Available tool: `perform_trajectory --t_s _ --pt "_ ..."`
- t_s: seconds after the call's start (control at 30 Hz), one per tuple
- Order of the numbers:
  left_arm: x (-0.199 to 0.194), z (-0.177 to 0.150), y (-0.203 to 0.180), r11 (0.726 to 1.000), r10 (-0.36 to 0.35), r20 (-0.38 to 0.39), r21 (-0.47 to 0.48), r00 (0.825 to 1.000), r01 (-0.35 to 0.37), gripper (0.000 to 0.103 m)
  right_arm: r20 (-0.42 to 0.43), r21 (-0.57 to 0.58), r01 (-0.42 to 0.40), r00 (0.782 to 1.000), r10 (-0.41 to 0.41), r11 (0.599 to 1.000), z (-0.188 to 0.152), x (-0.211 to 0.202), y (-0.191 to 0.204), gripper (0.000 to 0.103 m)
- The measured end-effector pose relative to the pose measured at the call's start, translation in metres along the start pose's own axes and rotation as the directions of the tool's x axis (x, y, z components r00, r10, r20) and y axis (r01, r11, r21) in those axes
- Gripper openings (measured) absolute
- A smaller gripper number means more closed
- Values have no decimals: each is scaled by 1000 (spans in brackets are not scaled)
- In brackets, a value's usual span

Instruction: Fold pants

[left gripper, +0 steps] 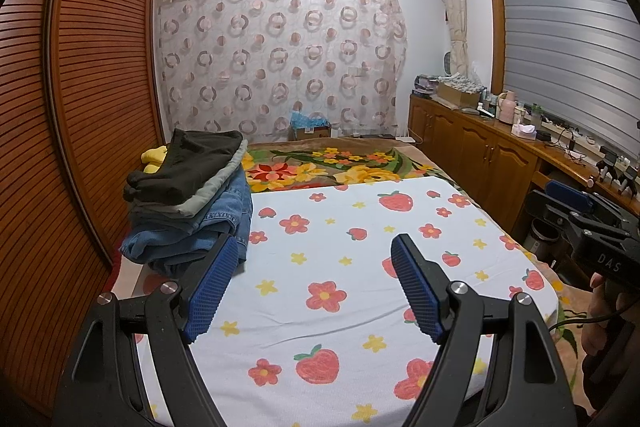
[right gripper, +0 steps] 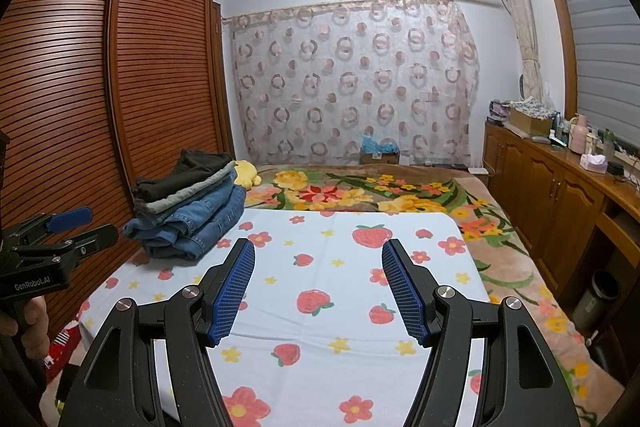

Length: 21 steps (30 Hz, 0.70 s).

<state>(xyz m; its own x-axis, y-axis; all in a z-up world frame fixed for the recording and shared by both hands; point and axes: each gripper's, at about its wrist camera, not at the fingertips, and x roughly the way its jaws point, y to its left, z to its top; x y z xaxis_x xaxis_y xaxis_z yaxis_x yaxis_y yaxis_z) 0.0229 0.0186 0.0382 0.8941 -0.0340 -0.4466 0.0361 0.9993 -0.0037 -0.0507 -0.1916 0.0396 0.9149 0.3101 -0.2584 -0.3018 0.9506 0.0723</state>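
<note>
Both claws spread and empty: my left claw (left gripper: 312, 279) and right claw (right gripper: 318, 287) hover over the bare strawberry-print sheet (left gripper: 340, 307) on the bed. The pants, a neat stack of folded jeans and dark trousers (left gripper: 188, 199), lie at the sheet's far-left edge by the louvred wardrobe (left gripper: 80, 87). To begin well, I judge, I should pinch only the top pair and lift it clear without toppling the pile.

The stack of pants (left gripper: 188, 203) hides most of a yellow toy (left gripper: 154, 159).
</note>
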Motion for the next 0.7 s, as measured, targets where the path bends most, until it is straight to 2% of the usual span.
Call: perform_trajectory --t_s 0.7 --pt "-1 0 -1 1000 2 -1 1 1000 -2 80 0 -1 0 1000 0 1000 -1 0 0 69"
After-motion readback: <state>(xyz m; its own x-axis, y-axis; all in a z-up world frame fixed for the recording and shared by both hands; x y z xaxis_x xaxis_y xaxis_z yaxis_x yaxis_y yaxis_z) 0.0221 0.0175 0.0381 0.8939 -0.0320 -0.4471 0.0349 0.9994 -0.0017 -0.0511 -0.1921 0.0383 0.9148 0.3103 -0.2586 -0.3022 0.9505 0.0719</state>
